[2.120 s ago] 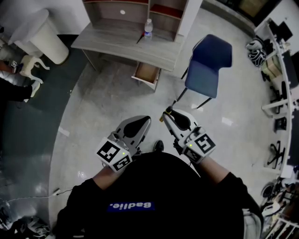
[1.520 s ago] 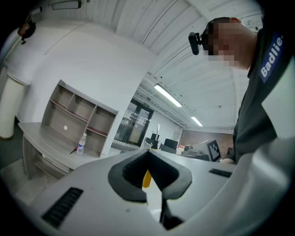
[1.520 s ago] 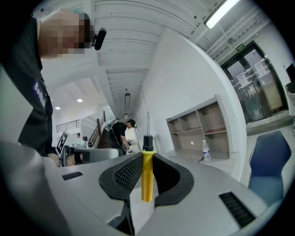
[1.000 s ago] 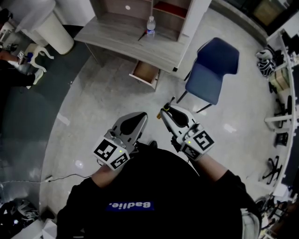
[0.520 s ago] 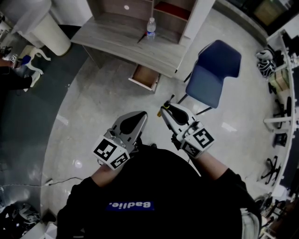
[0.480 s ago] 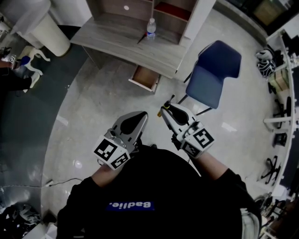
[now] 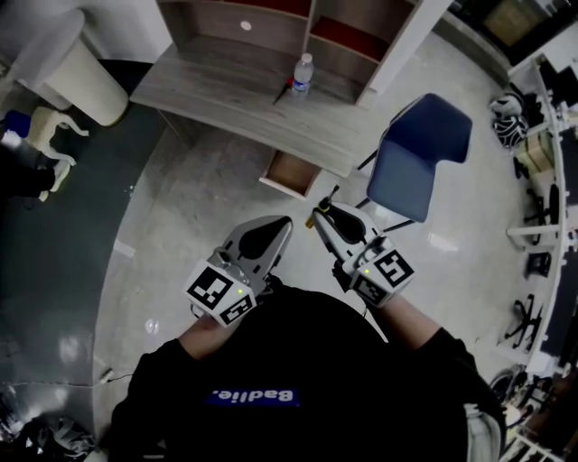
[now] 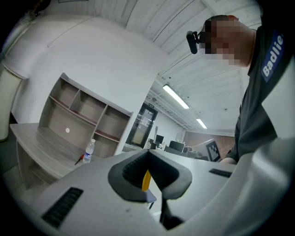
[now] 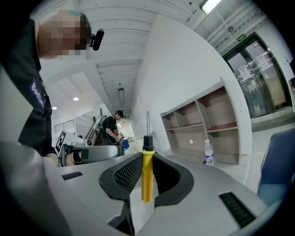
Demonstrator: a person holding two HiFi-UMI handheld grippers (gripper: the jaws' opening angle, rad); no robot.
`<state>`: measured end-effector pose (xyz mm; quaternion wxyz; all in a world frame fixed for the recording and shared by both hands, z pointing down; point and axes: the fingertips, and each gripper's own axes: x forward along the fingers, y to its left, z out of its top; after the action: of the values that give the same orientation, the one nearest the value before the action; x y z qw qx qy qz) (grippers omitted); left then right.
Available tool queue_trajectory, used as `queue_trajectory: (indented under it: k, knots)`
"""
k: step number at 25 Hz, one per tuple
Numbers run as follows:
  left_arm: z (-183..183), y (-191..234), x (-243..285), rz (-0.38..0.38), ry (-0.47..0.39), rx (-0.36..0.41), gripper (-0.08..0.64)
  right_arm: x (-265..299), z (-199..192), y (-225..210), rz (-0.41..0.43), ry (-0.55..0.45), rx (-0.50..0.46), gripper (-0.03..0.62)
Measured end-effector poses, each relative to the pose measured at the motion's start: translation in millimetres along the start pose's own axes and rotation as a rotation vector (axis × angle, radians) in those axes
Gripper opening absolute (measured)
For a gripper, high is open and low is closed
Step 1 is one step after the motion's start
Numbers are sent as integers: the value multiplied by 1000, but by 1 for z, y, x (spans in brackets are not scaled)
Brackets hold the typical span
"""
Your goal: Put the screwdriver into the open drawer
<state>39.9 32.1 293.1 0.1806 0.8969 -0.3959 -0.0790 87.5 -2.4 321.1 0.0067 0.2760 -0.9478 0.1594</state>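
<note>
Since the earlier frames the bench (image 7: pixel 217 86) & drawer (image 7: pixel 291 171) have slid lower in the head view, so the person w/ both tools has come closer to them. The grip looks the same as before.

R tool (image 7: pixel 322 220) pinches the screwdriver (image 9: pixel 146 177) by its yellow handle, one pad on each side. The black collar & thin metal shaft stick out past the tips. In the head view the shaft points up-right, toward the gap betw. the drawer and the chair (image 7: pixel 420 162). The screwdriver is over the floor — near the drawer but apart from it, not yet in.

L tool (image 7: pixel 278 227) sits just beside the R tool, on its left, approx. parallel. Its pads are pressed together at the tips, w/ nothing held.

The drawer is pulled out under the bench's front edge, wooden inside. On the bench stands a bottle (image 7: pixel 302 74) w/ a small dark item at its foot — too small to tell what. A shelf (image 7: pixel 271 18) stands along the bench's back. The blue chair is right of the drawer, near it.
</note>
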Motion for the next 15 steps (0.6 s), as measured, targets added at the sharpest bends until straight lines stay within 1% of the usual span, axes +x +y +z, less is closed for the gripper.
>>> queue_trajectory:
  k: [4, 9, 15]
  knots:
    - [13, 29, -1, -29, 6, -3, 2, 31, 6, -3, -29, 2, -5, 91]
    - [22, 54, 3, -67, -2, -16, 2, 54, 11, -10, -62, 15, -28, 91]
    - [27, 71, 12, -71, -7, -31, 2, 68, 14, -21, -75, 24, -38, 91]
